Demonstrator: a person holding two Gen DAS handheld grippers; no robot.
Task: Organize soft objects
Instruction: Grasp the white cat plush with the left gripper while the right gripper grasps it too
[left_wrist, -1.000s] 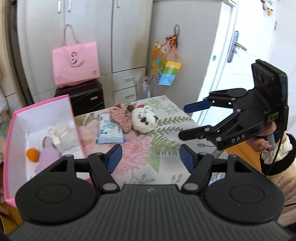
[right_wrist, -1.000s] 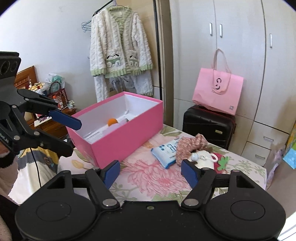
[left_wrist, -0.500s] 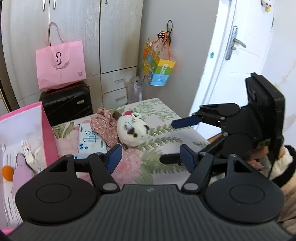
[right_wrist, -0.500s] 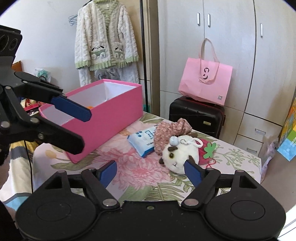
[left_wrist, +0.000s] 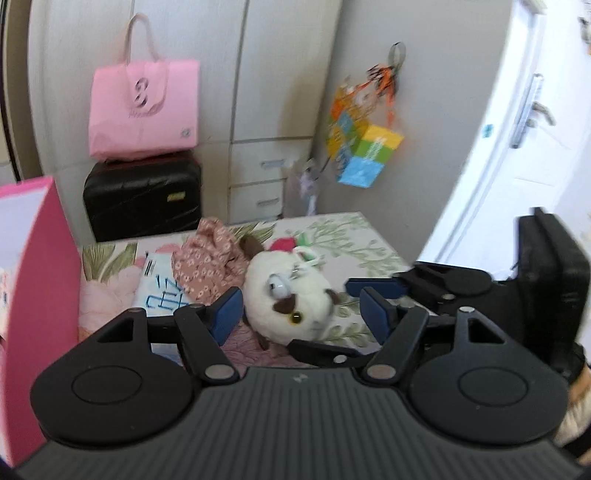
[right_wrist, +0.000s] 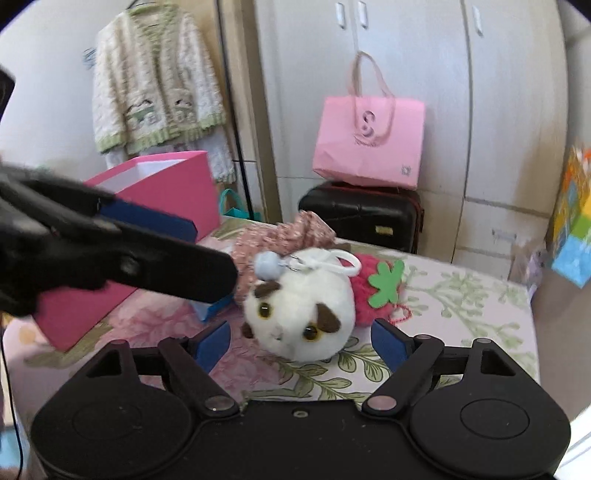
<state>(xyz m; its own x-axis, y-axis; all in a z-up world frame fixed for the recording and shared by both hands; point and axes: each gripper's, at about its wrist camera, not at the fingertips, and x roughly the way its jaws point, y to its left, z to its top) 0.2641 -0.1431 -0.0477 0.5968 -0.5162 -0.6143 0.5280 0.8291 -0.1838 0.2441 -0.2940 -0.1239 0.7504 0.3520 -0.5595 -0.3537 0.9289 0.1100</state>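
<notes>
Plush toy: the round white plush animal with brown patches and a white clip ring (right_wrist: 301, 314) lay on the floral-patterned counter (right_wrist: 461, 295), between the blue pads of both tools.
Left gripper (left_wrist: 301, 312): jaws stood apart, nothing between them but the toy ahead.
Right gripper (right_wrist: 301, 341): jaws stood apart either side of the toy, not touching it.
Behind the toy: a pink floral cloth bundle (left_wrist: 207, 264) and a red strawberry plush with a green leaf (right_wrist: 376, 291) touched it.
Beside: a white-and-blue wipes pack (left_wrist: 162, 295) lay under the cloth's edge.
In the way: the left tool's black finger (right_wrist: 166, 266) crossed the right camera's view, hiding part of the open pink cardboard box (right_wrist: 177, 188).
Background: a pink paper bag (left_wrist: 144, 110) sat on a black suitcase (left_wrist: 142, 201).
</notes>
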